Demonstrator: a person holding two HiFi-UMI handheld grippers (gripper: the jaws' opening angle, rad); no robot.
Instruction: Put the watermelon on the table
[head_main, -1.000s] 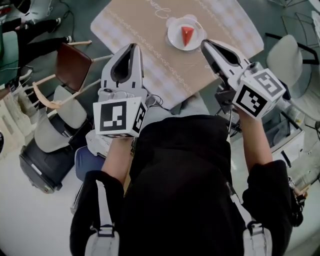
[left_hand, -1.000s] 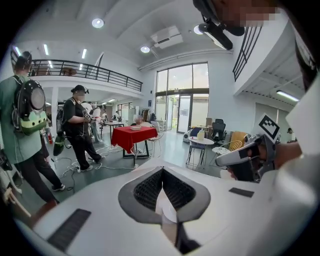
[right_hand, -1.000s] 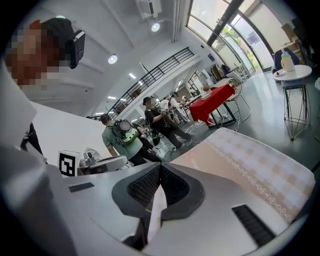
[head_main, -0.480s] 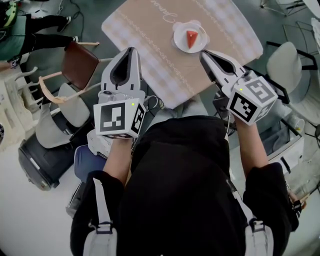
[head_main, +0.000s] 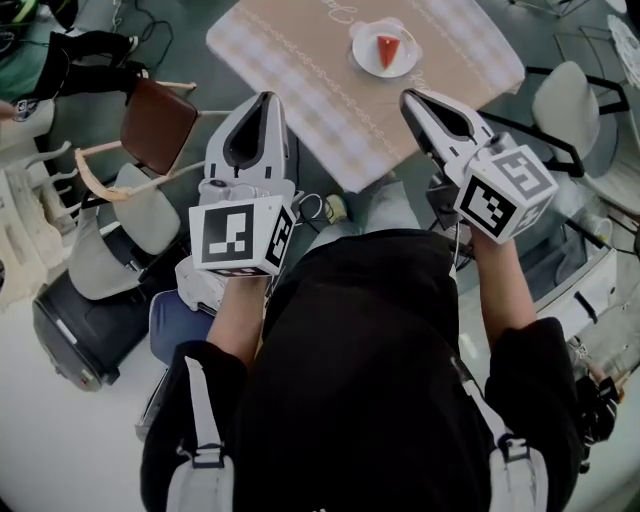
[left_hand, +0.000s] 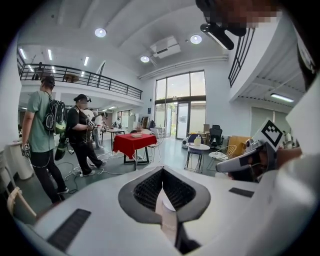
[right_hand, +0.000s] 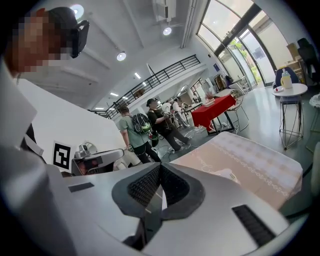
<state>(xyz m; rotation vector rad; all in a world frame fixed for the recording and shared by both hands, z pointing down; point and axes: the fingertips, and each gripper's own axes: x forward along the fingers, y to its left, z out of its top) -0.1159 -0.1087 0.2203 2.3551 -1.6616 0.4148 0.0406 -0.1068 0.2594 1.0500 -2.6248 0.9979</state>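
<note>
My left gripper (head_main: 264, 98) and right gripper (head_main: 408, 97) are both clenched, with nothing between the jaws. The watermelon (head_main: 387, 50) sits on a white plate (head_main: 366, 63) on the table (head_main: 290, 70), top centre of the head view, apart from both.

Tall windows (left_hand: 180, 105) light grey floor (left_hand: 170, 151), red-clothed table (left_hand: 132, 142).

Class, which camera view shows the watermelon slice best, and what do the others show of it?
The head view: it looks down on the watermelon slice, unobstructed on its white plate on the table. The right gripper view shows the table but no clear slice; the left gripper view shows none of it.
</note>
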